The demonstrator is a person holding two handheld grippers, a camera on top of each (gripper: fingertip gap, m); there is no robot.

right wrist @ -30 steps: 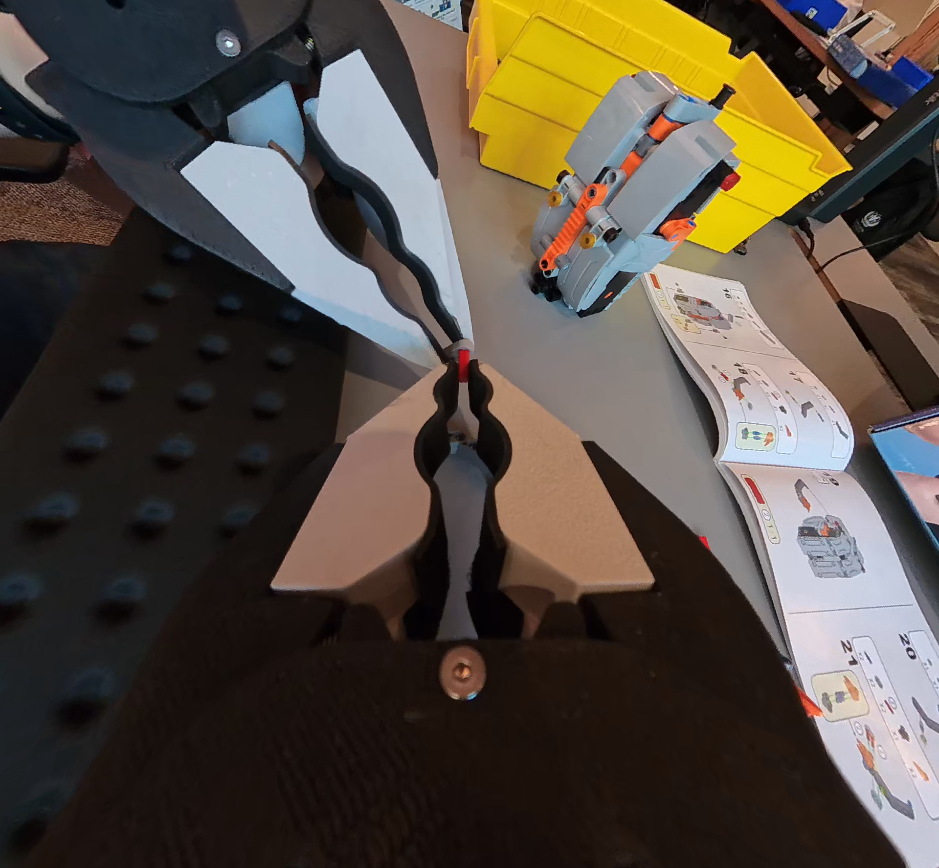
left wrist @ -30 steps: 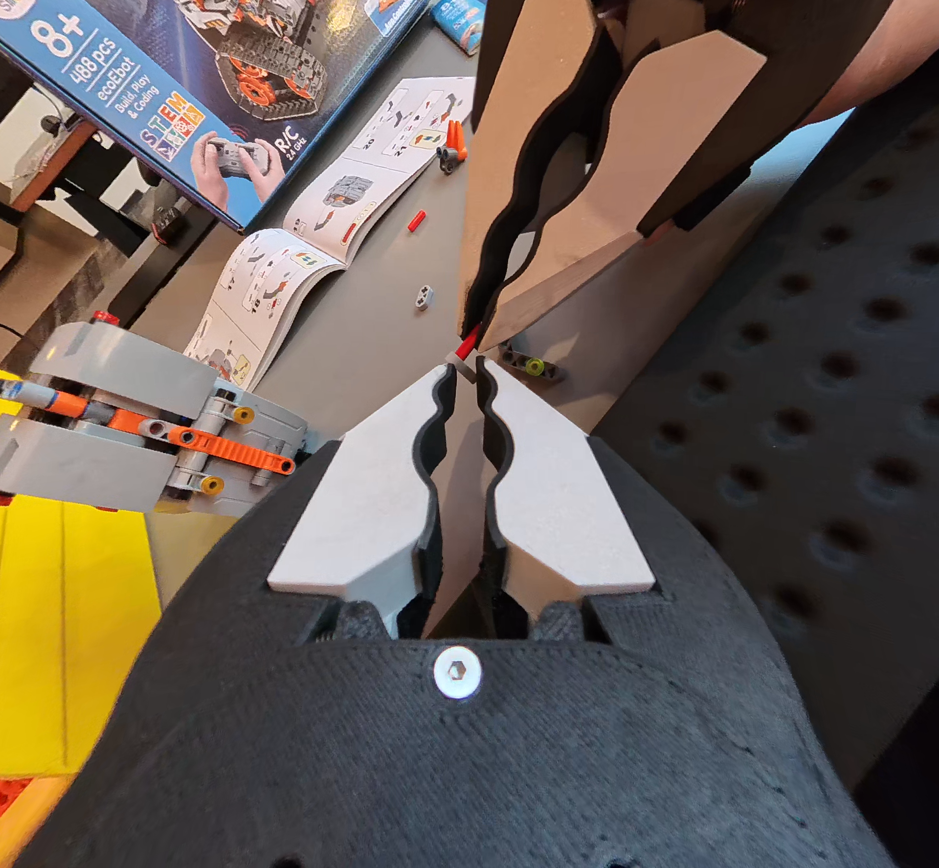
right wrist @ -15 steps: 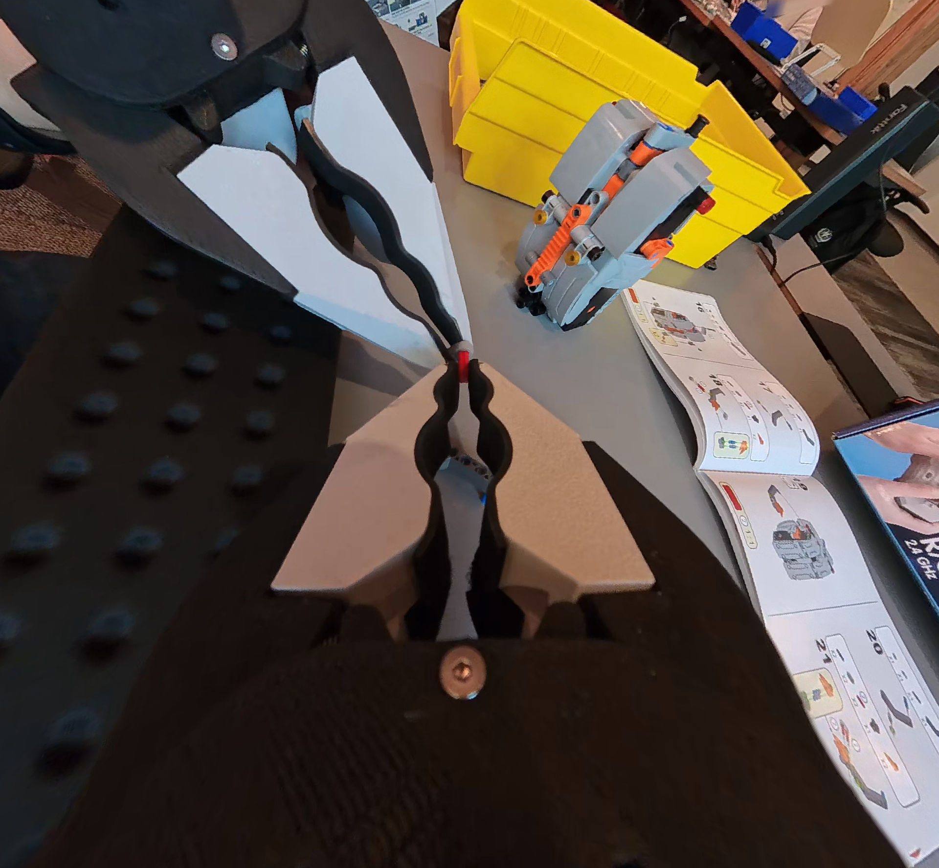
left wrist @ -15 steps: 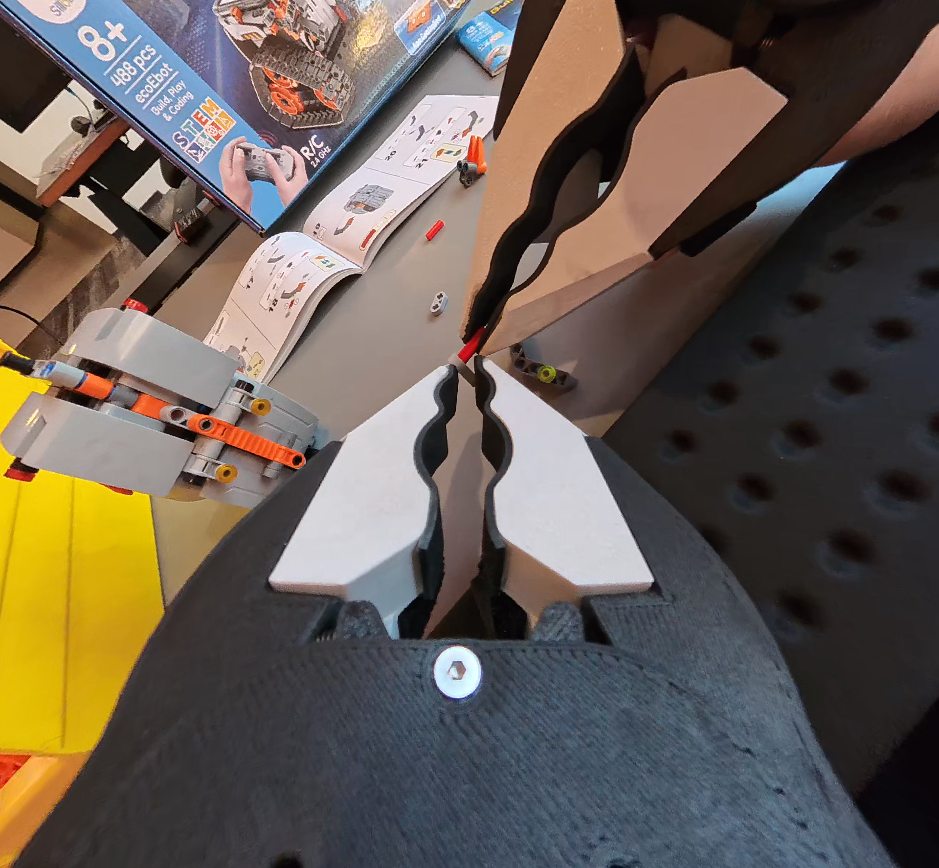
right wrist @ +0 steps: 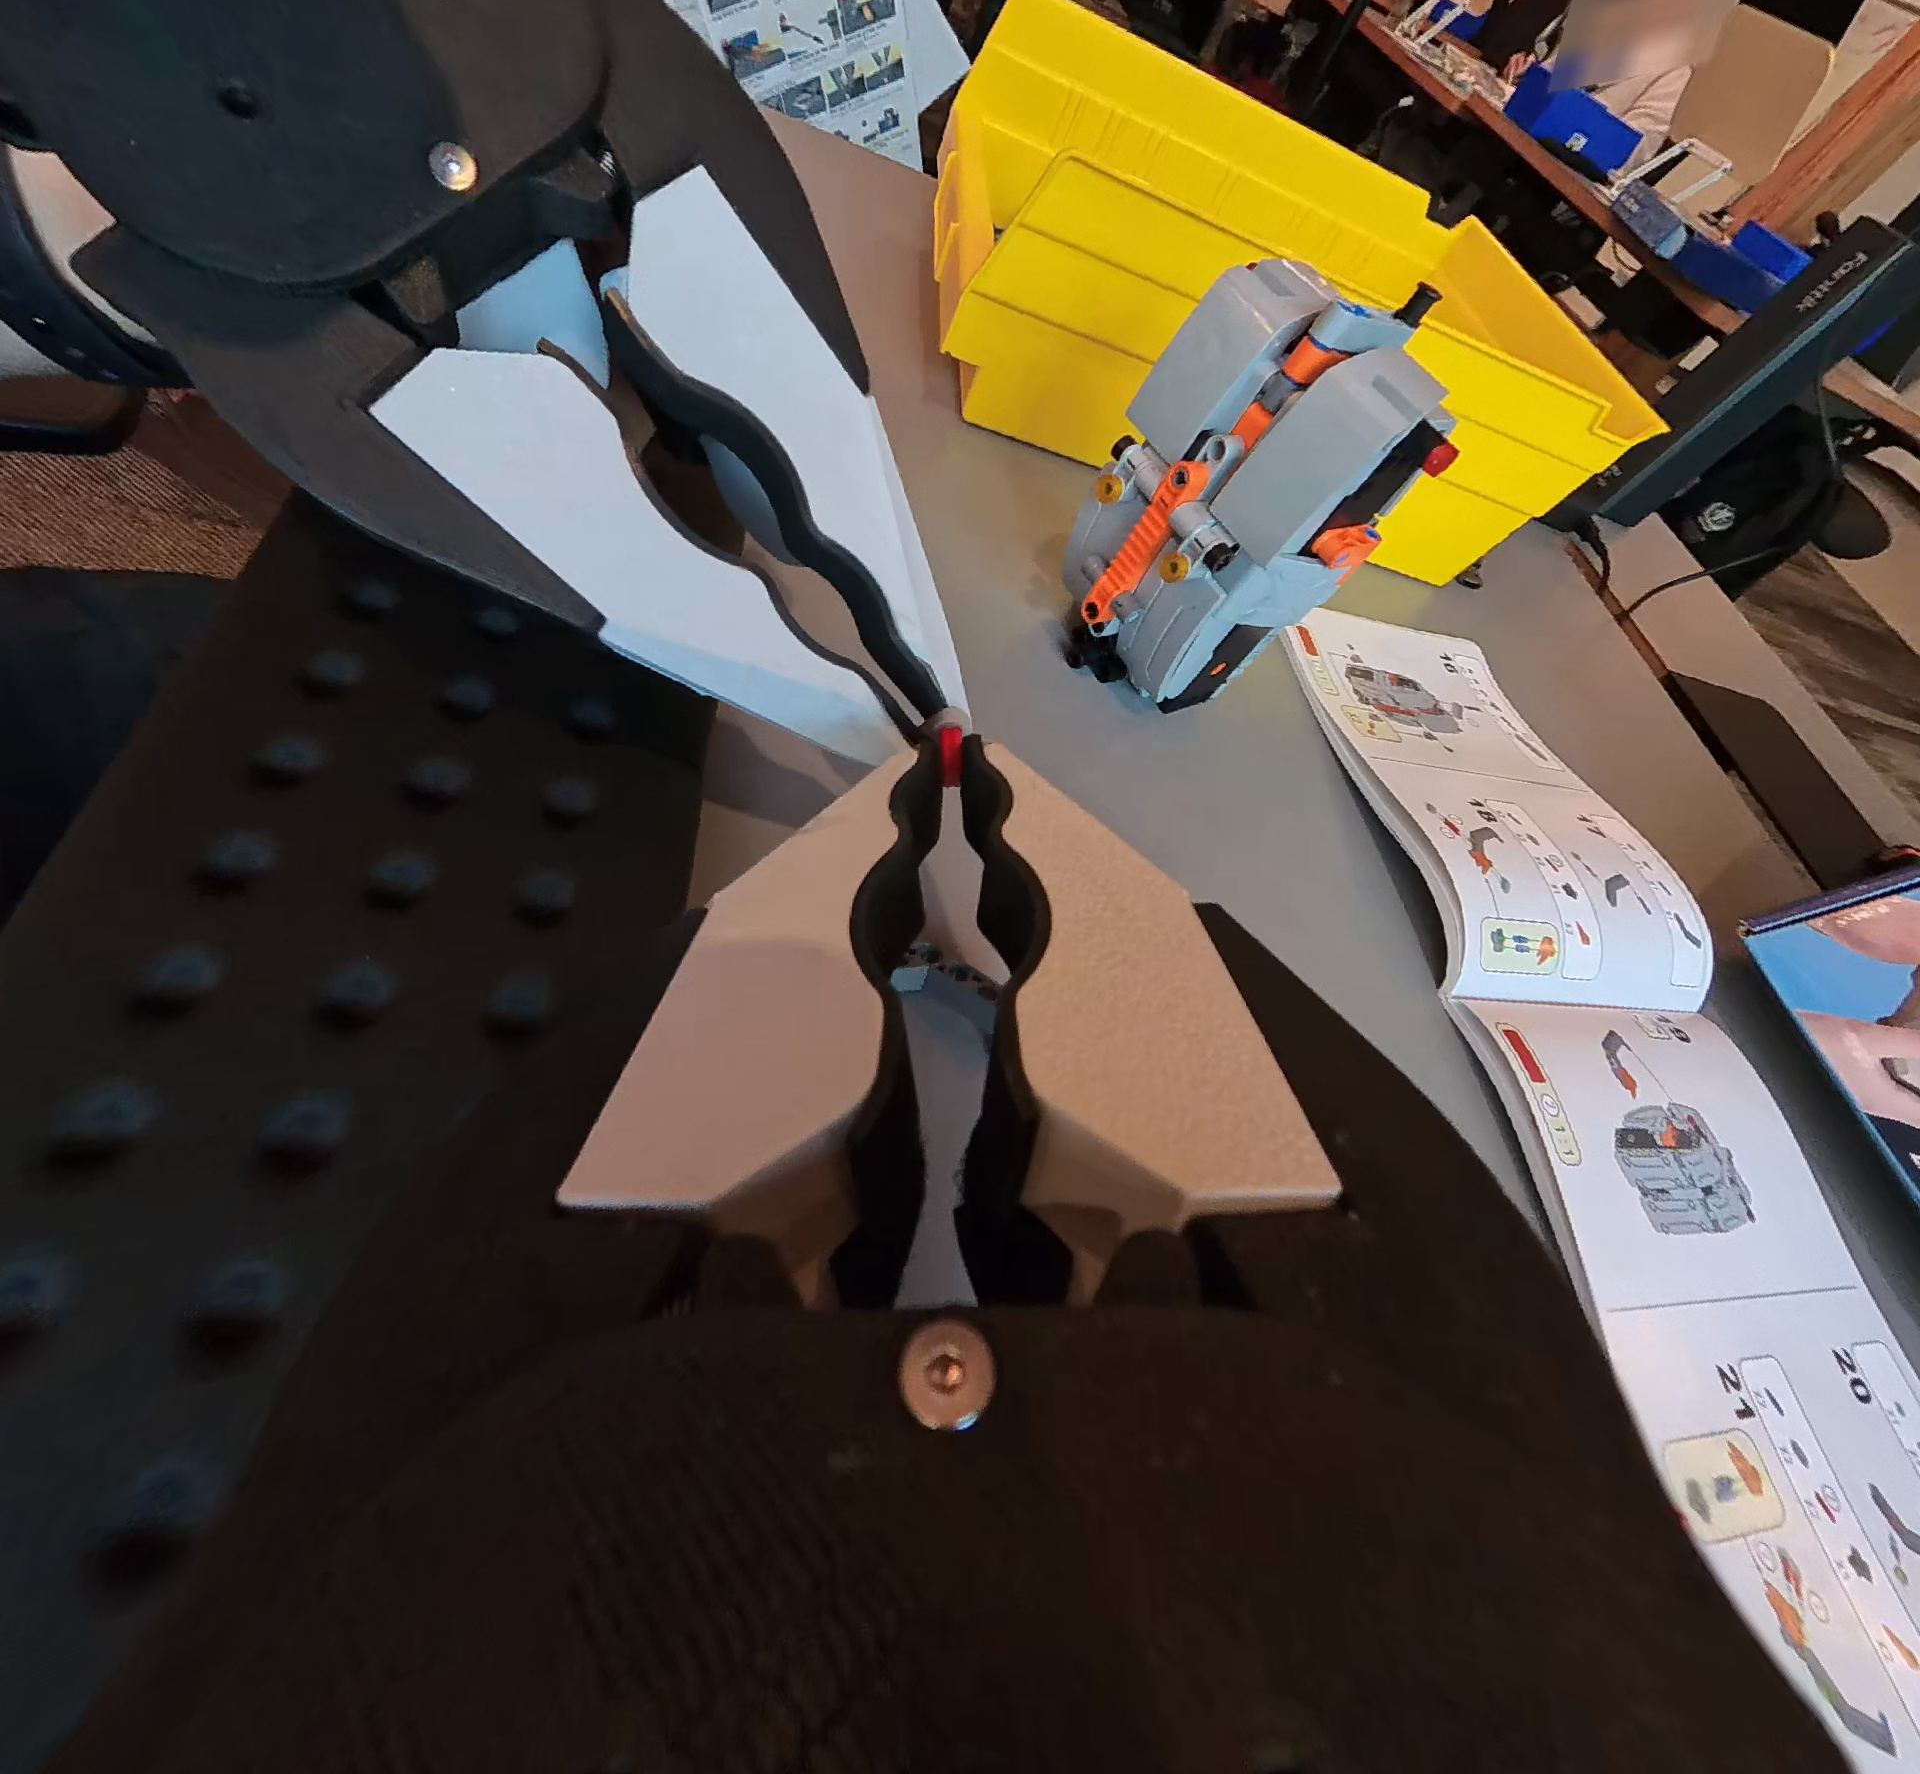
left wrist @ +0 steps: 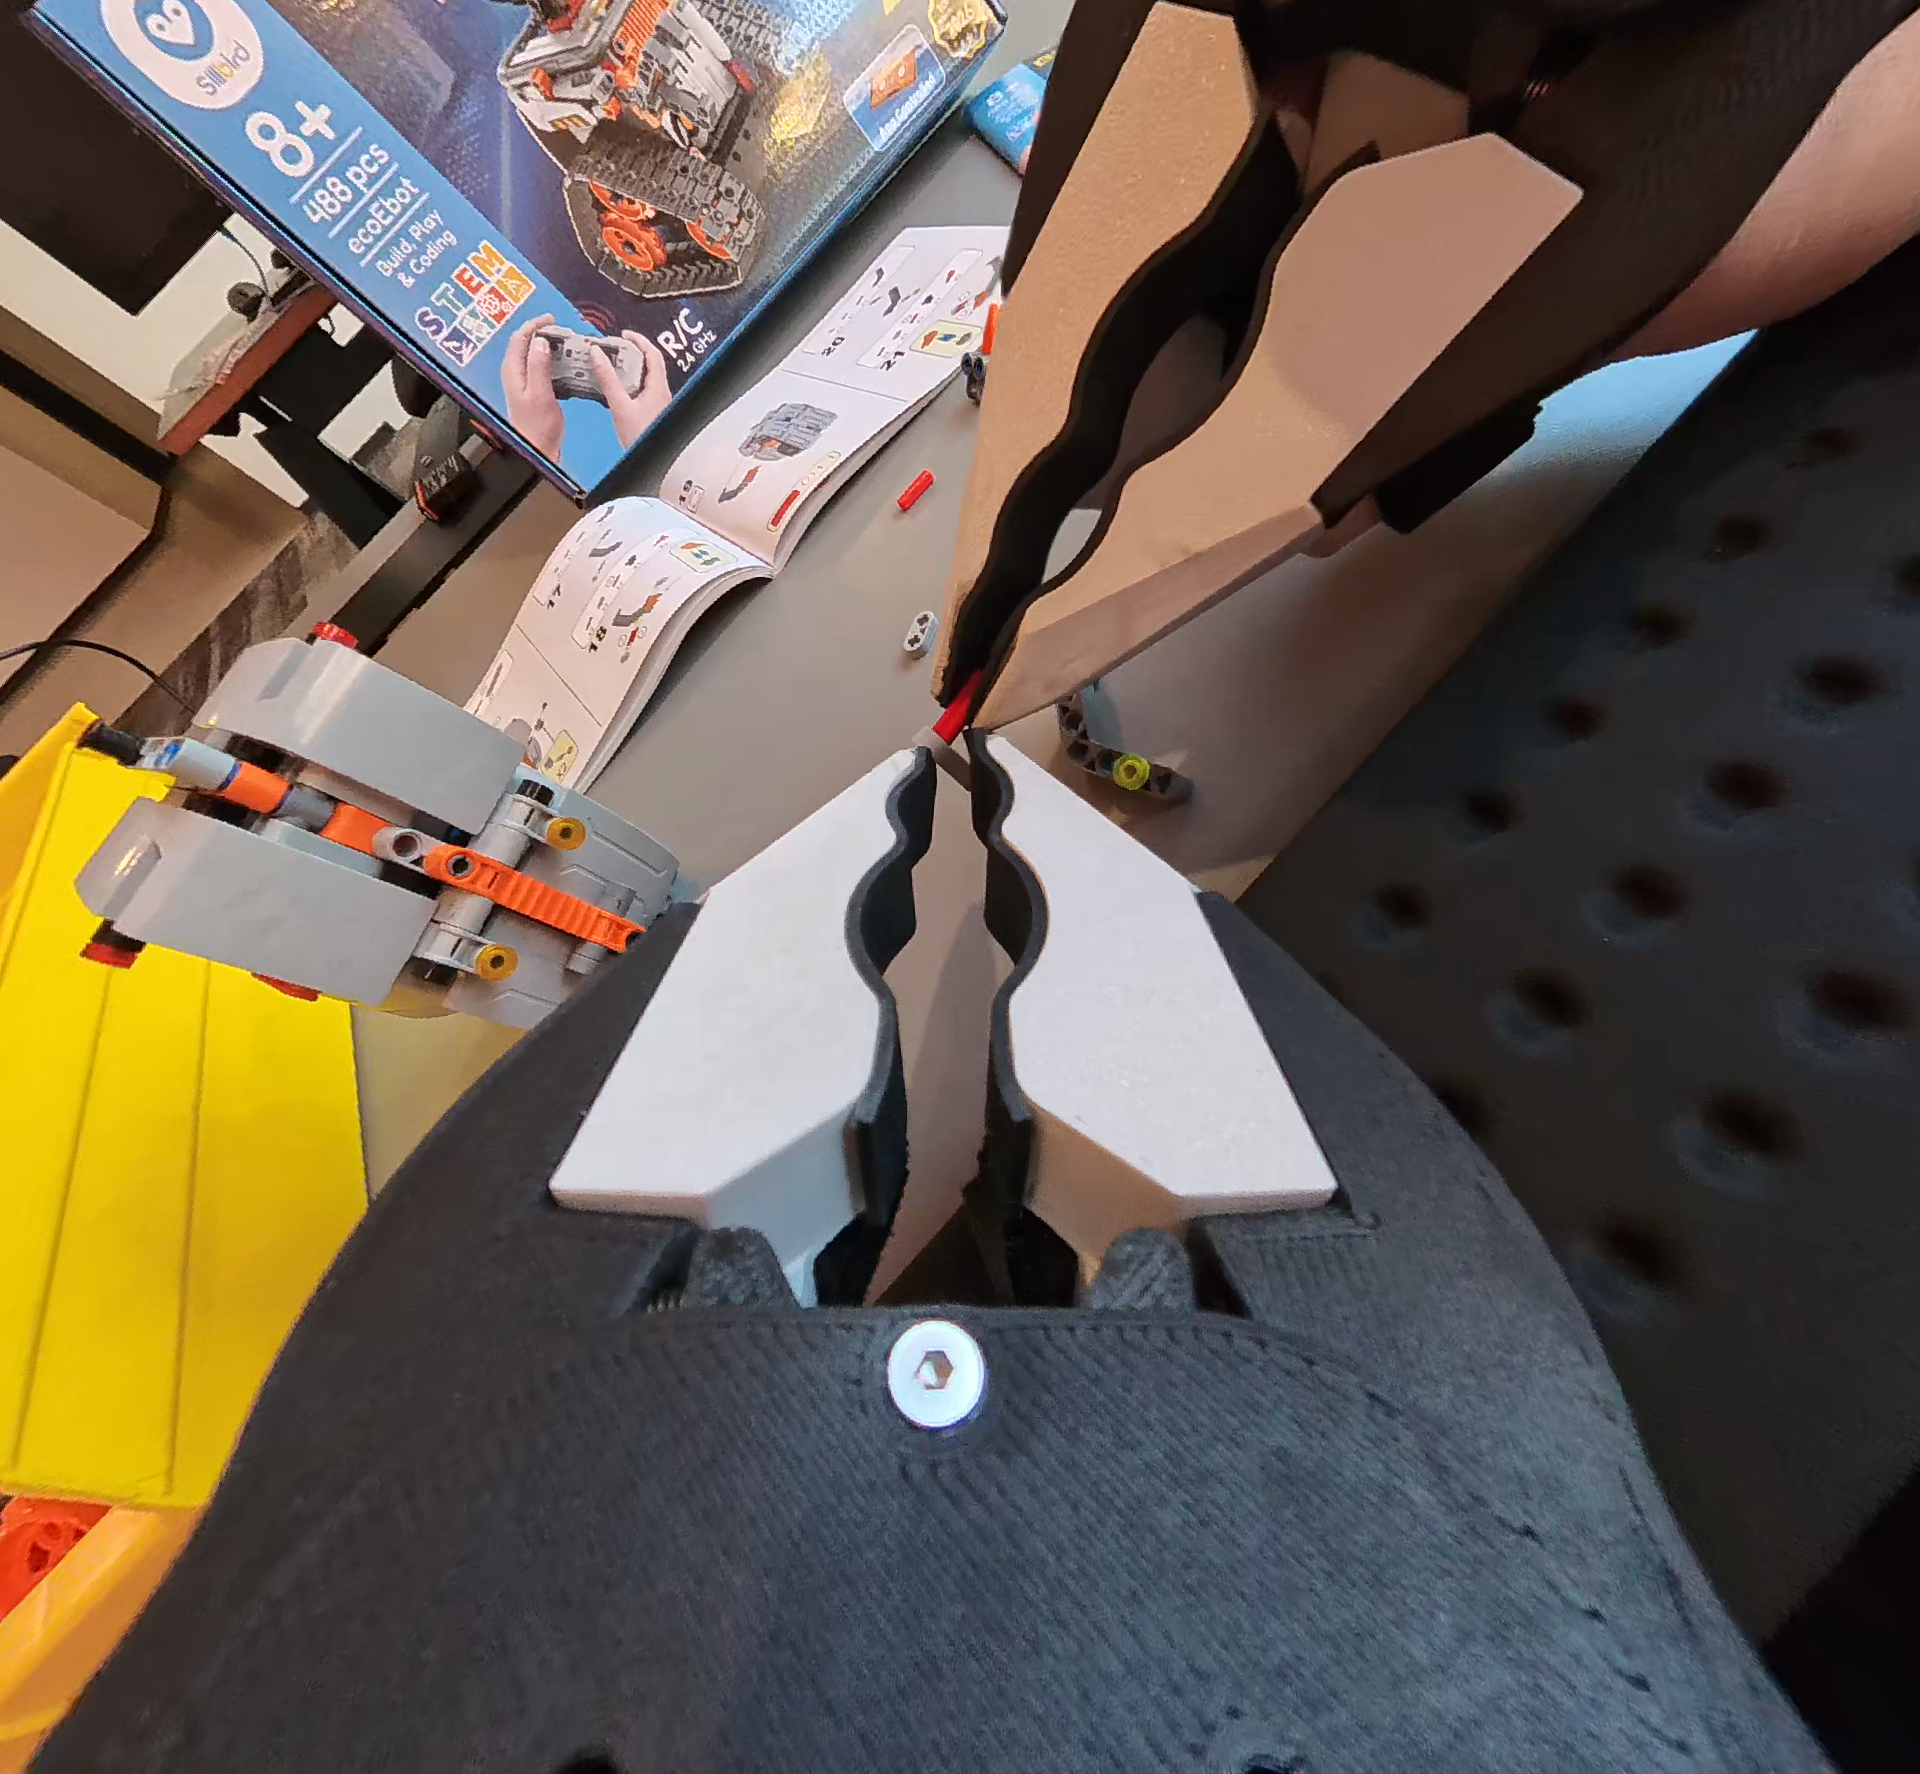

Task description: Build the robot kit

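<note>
My two tools meet tip to tip above the grey desk [left wrist: 810,706]. My left hand-held gripper [left wrist: 951,760] is closed narrow on a small light-grey plastic connector [left wrist: 943,750]. My right hand-held gripper [right wrist: 943,756], pinched tight, grips a short red plastic pin [right wrist: 948,750] touching that connector. A grey-and-orange brick model [right wrist: 1236,488] stands near, before yellow plastic bins [right wrist: 1195,197].

At the centre of the left wrist view, the left gripper [left wrist: 951,768] has pale grey fingers with wavy black pads on a ribbed black body. A red pin [left wrist: 954,719] meets a light grey piece [left wrist: 948,760] there. The right gripper [right wrist: 943,756] is tan with black pads. At mid-left sits a grey and orange model [left wrist: 343,841]. The bin [left wrist: 156,1153] is yellow, the box [left wrist: 499,135] blue, the booklet [right wrist: 1621,1049] white, the table [right wrist: 1195,789] grey.
</note>
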